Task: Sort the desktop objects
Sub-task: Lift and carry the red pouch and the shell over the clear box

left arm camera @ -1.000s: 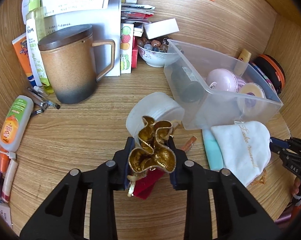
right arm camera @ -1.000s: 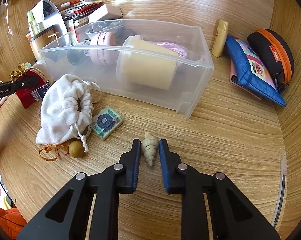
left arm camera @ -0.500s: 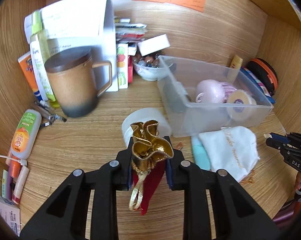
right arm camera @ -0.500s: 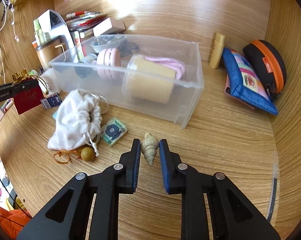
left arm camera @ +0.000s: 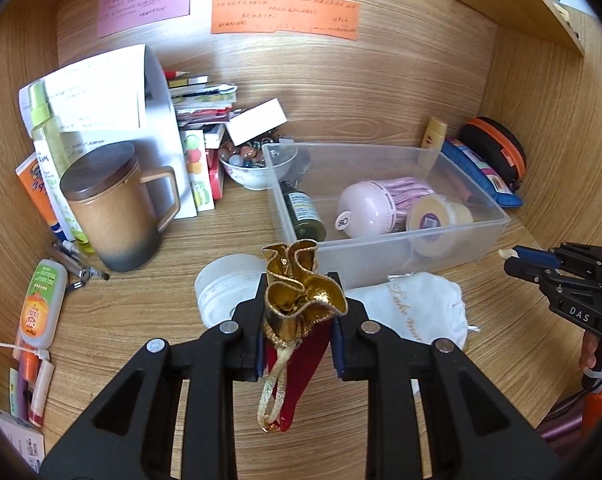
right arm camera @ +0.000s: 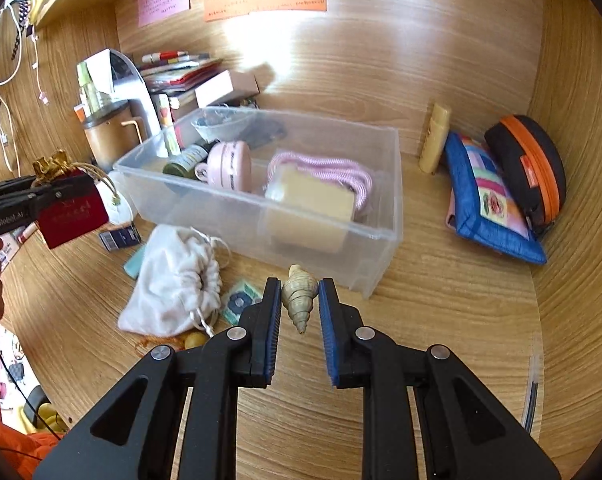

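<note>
Desk [right arm camera: 441,320] is carrying all the clutter; clear plastic bin [right arm camera: 381,216] is sitting mid-desk, already holding a pink round case, a dark bottle and a cream roll.

White drawstring bag [right arm camera: 173,280] is lying just in front of the bin, near its left end.

Left gripper [left arm camera: 297,320] is pinching the red and gold pouch [left arm camera: 297,304] at the gathered neck; the red body is hanging free below the jaws, clear of the desk, with the gold cord dangling.

Right gripper [right arm camera: 300,304] is clamping the small spiral shell [right arm camera: 299,298] across its widest whorl, tip pointing back at the camera, in front of the bin's near right corner.

Judgement: both items are probably heading for the bin.
- Be carrying each over the rim before lowering; the pouch's hanging body could be snagging the near wall.
- The shell grip is looking narrow on a tapered surface, so avoid tilting.
- Be releasing low and into bare floor, not onto the roll.
- Keep the two grippers apart over the bin.
</note>
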